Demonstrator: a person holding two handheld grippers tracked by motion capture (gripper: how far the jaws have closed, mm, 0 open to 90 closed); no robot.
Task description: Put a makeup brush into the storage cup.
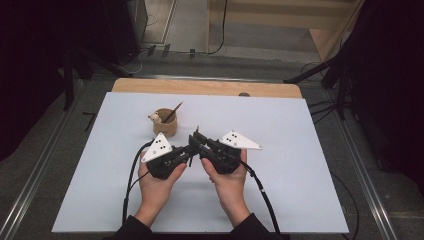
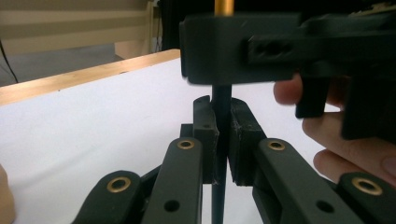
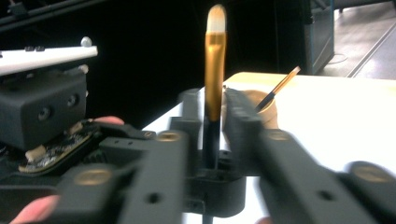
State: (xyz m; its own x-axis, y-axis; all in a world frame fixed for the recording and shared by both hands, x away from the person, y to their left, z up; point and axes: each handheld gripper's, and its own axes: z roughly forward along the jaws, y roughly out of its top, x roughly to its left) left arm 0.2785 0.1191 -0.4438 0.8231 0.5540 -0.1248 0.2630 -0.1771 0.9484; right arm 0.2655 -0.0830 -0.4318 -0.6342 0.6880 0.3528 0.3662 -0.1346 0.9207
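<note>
A make-up brush (image 3: 215, 70) with a gold ferrule, pale bristles and a black handle (image 2: 220, 95) stands upright where the two grippers meet at the middle of the white table (image 1: 300, 165). My left gripper (image 2: 220, 122) is shut on the black handle, its pads pressing both sides. My right gripper (image 3: 214, 109) comes from the opposite side. Its jaws flank the gold ferrule with a thin gap on each side, so it is open. In the high view the left gripper (image 1: 191, 148) and the right gripper (image 1: 197, 138) cross tip to tip, each held in a hand.
A brown paper cup (image 1: 165, 126) stands just behind the grippers, with a second thin brush (image 1: 174, 113) leaning in it and a small beige object (image 1: 155, 118) at its rim. A wooden strip (image 1: 210, 88) edges the far side of the table. Dark stands flank both sides.
</note>
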